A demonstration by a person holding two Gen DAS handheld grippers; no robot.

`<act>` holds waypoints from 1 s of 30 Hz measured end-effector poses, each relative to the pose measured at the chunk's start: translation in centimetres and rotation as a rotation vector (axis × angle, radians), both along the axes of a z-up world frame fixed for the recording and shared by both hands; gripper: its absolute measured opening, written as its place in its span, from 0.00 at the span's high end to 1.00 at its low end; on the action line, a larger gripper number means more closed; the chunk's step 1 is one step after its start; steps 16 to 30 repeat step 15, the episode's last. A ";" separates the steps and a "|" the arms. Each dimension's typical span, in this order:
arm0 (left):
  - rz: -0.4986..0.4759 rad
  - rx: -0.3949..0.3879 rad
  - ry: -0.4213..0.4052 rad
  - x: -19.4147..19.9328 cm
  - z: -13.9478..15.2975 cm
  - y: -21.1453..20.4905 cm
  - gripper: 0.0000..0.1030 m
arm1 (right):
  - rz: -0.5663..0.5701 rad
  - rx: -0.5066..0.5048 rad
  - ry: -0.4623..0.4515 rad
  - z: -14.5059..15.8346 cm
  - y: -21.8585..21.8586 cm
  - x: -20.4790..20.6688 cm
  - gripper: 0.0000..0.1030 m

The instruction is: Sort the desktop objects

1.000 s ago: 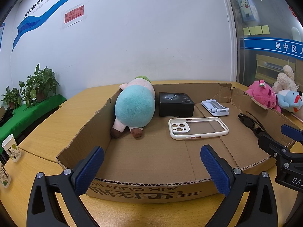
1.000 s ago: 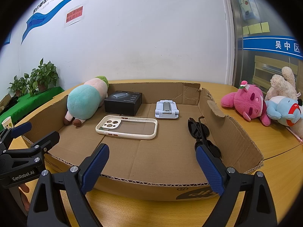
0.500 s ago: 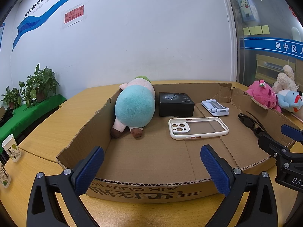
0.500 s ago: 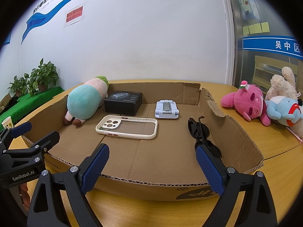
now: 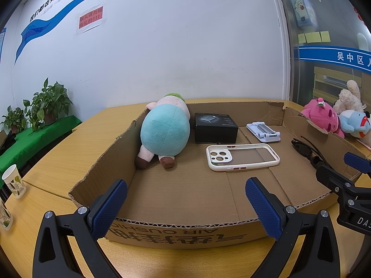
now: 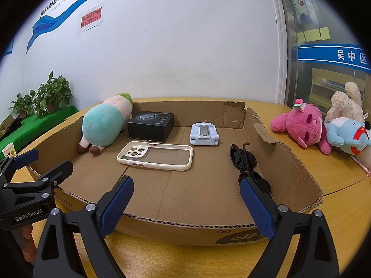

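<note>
Both tongs (image 5: 185, 205) (image 6: 185, 202) level, agape

Cardboard tray (image 6: 289, 159) on table (image 6: 336, 199); inside, plush (image 6: 104, 125) left, box (image 6: 150, 125) beside it, phone case (image 6: 155, 155) before box, sunglasses (image 6: 243, 159) right

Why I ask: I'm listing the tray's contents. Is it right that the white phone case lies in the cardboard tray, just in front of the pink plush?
Not quite. The white phone case lies in the cardboard tray, but just in front of the black box; the pink plush sits outside on the table, as the right wrist view shows.
</note>
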State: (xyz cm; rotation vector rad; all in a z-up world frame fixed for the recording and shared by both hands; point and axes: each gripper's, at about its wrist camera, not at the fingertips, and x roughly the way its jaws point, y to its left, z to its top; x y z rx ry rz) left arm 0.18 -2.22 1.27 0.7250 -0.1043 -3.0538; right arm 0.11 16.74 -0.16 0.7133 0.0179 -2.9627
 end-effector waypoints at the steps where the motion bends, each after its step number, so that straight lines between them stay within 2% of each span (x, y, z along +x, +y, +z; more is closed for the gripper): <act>1: 0.001 0.000 0.000 0.0 0.0 0.0 0.00 | 0.000 0.000 0.000 0.0 0.0 0.0 0.10; 30: 0.000 0.000 0.000 0.1 0.0 0.0 0.00 | 0.000 0.000 -0.001 0.0 0.0 0.0 0.10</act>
